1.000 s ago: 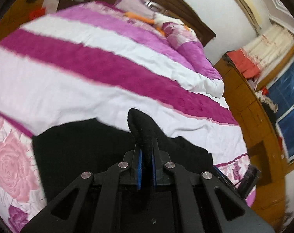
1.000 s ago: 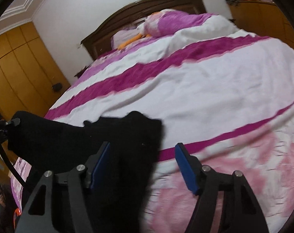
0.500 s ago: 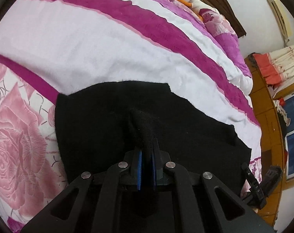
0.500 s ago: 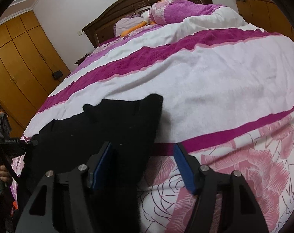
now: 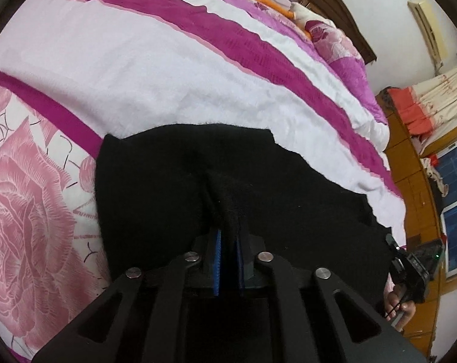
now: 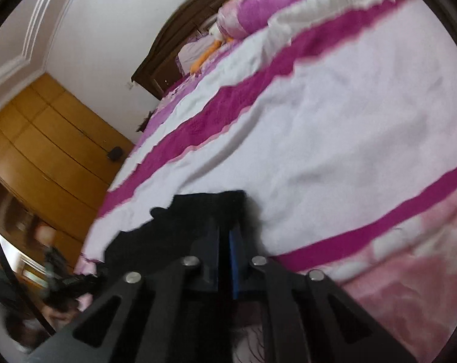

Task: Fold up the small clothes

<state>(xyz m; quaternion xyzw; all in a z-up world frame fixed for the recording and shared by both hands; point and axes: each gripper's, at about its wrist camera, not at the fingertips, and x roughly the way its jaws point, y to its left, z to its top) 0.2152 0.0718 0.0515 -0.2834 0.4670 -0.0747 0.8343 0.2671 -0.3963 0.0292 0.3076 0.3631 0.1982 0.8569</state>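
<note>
A black knit garment (image 5: 156,187) lies spread on the bed near its foot end. My left gripper (image 5: 227,236) is shut on a pinched fold of it, low over the cloth. In the right wrist view the garment (image 6: 195,211) shows at the lower left, and my right gripper (image 6: 227,236) has its fingers closed together at the garment's right corner. The view is blurred, so I cannot tell how much cloth sits between its pads. The right gripper body also shows at the right edge of the left wrist view (image 5: 410,269).
The bed cover (image 5: 137,69) has white and magenta stripes with a pink rose print at the foot. Pillows (image 6: 246,15) and a dark headboard stand at the far end. Wooden wardrobes (image 6: 47,139) flank the bed.
My right gripper has gone from wide open to closed at the garment's right corner and has tilted. My left gripper has lowered with its fold, and the garment now lies flatter.
</note>
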